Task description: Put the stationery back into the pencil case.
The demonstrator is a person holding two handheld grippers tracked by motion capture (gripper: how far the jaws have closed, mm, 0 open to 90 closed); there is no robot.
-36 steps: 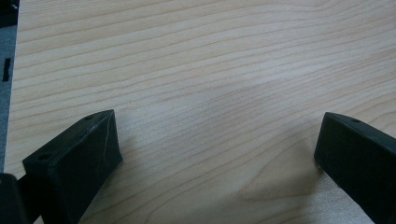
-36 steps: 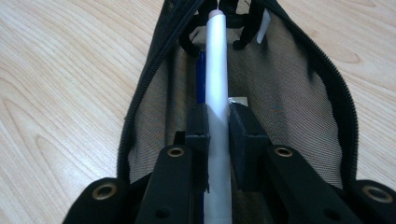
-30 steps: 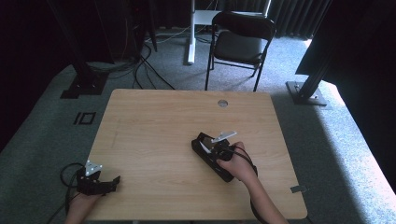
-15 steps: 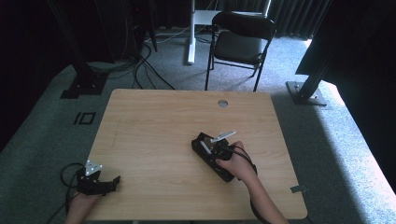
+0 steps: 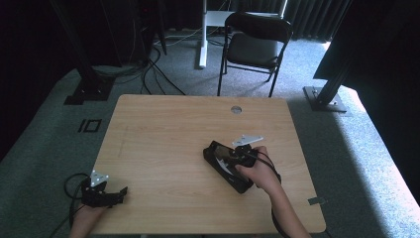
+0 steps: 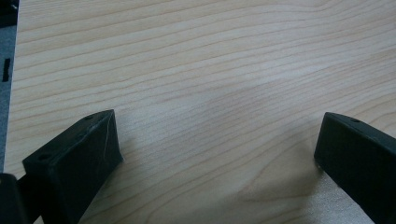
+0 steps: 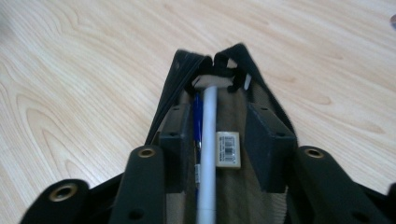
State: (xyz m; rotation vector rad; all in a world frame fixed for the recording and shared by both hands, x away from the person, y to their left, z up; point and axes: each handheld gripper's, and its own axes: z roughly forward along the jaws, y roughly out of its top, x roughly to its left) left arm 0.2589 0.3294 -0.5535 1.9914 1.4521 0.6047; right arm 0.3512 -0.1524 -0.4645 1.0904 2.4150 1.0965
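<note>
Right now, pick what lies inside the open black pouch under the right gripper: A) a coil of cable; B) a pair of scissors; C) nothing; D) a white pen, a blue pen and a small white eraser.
D: the right gripper view shows a white pen, a blue pen and a barcoded eraser lying in the black pouch.

Beyond my light wooden table (image 5: pixel 163 134) with its small round grommet hole (image 5: pixel 236 109) near the far edge, a black folding metal chair (image 5: pixel 255 47) stands on the grey carpet (image 5: pixel 346 148). Left of it rises a white desk leg (image 5: pixel 202 34), with black cables (image 5: pixel 148 69) trailing farther left beside a dark stand base (image 5: pixel 89 89).
</note>
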